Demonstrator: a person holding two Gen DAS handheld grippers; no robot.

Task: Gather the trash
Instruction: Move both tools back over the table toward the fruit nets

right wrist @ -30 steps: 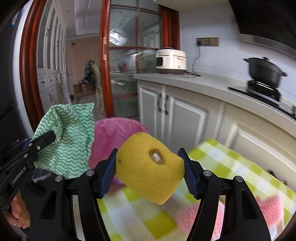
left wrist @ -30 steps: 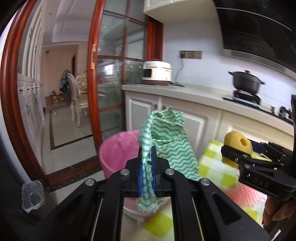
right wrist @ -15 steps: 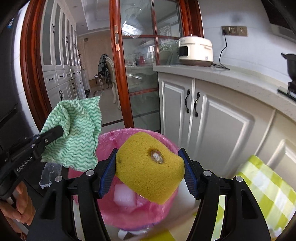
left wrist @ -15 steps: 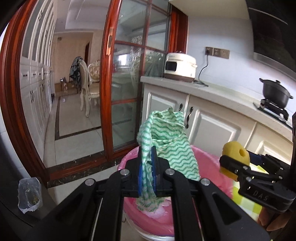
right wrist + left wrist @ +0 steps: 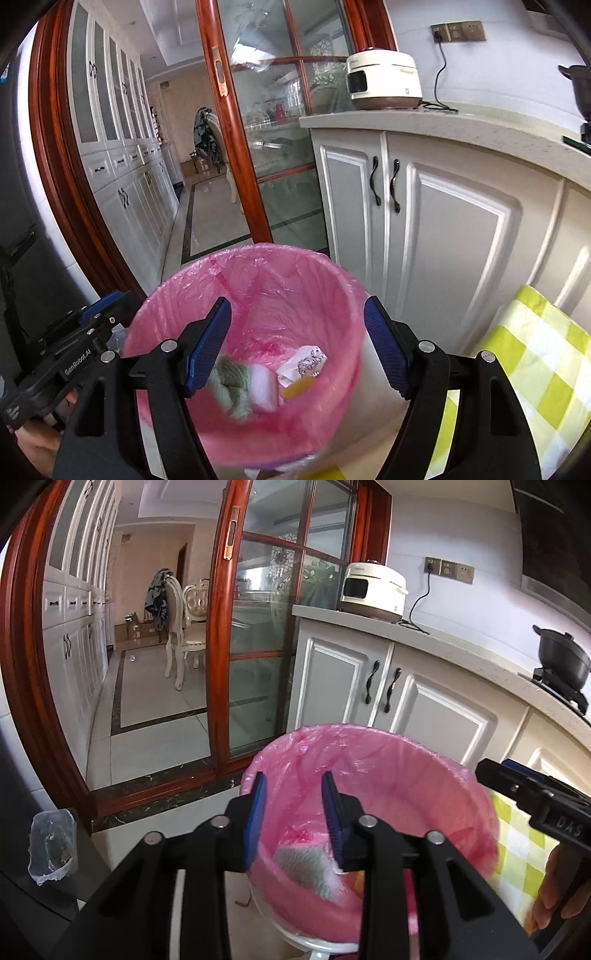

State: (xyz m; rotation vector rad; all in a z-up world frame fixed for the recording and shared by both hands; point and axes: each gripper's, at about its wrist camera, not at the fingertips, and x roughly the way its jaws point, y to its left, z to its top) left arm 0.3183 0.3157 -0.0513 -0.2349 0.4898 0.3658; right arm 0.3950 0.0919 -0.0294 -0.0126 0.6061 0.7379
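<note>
Left claw (image 5: 291,805) over the near rim of the bin (image 5: 373,738), jaws just parted to a narrow gap, nothing between them. Right claw (image 5: 297,345) likewise above the bin, jaws just spread wider, also empty. Both tilted downward into the pink liner (image 5: 280,280). Green cloth (image 5: 231,384) already down inside, blurred, lying at the near left of the bottom beside a white block (image 5: 264,387) and a printed scrap of paper (image 5: 308,363). Yellow sliver (image 5: 297,387) next to the paper, probably the sponge, though too little showing to be sure. Drop step evidently done. Next, by the look of things: pull both claws back from the bin and turn right toward the checked cloth (image 5: 535,354) for more trash. Farther off, white cupboards (image 5: 406,206), then the counter (image 5: 443,125) with a rice cooker (image 5: 384,79).
</note>
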